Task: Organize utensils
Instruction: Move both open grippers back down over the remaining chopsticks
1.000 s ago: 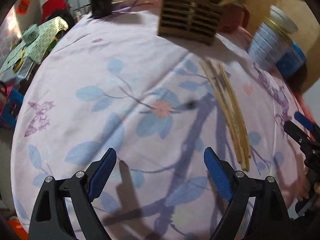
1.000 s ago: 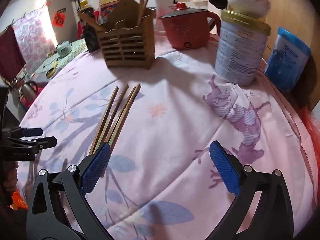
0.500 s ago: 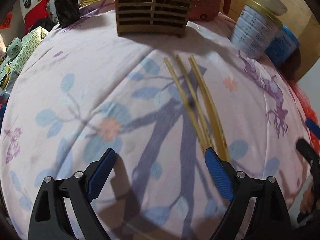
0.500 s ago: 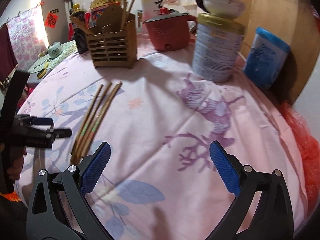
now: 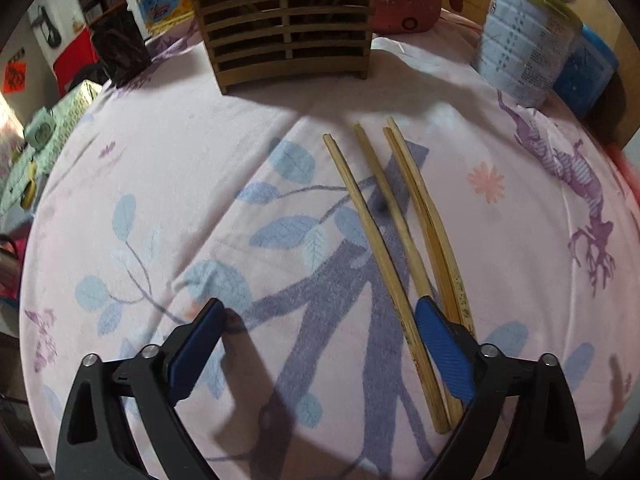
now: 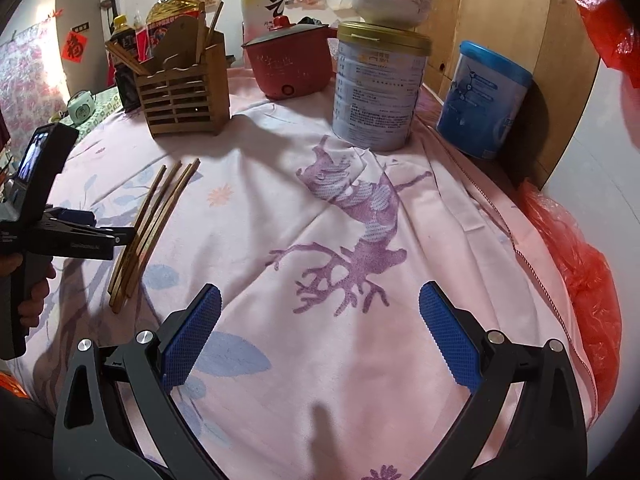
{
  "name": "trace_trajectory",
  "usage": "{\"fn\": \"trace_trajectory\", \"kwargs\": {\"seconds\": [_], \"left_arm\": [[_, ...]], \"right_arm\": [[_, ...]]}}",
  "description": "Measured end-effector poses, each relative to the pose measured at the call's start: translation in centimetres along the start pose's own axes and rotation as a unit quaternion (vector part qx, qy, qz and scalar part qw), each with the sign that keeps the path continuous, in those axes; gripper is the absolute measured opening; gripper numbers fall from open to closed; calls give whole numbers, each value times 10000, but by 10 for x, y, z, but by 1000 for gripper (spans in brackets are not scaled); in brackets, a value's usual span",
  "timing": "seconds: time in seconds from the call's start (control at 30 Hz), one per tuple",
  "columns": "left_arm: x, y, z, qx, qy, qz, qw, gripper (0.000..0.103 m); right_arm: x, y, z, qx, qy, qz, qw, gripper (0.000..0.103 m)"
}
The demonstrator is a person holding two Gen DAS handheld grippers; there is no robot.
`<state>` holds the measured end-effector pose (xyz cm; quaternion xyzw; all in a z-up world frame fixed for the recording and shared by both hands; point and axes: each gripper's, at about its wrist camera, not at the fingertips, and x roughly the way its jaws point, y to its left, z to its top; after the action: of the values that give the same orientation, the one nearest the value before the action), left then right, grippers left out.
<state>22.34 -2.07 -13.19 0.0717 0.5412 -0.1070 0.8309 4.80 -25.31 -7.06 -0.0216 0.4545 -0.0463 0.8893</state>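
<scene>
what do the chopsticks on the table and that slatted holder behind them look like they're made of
Chopsticks: pale tan with a matte, unvarnished look and faint lengthwise grain, so probably bamboo or light wood. Small printed marks show near the thick ends.

Slatted holder: flat brown slats with cut edges and a dull finish; it looks like thin wood or bamboo board, though the pictures leave that open.
</scene>
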Motion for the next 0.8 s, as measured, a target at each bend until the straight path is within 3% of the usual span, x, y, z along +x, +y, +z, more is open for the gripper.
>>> {"fn": "trace_trajectory", "kwargs": {"seconds": [0.23,0.4,0.6,0.8], "left_arm": [[-3,43,-10,-513,74,304,9982,98],[-18,94,-45,-1006,89,396,9941,98],[-33,105,-79,-1057,-142,497,9931,98],[-36,102,-85,-1070,-311,534,9923,99]], "right_arm": [[5,12,8,-114,-53,239,9996,96],[17,43,14,-379,8,1034,9939,95],[39,111,0,-1429,482,1581,9758,67],[48,125,-6,-1537,685,1602,9726,61]]}}
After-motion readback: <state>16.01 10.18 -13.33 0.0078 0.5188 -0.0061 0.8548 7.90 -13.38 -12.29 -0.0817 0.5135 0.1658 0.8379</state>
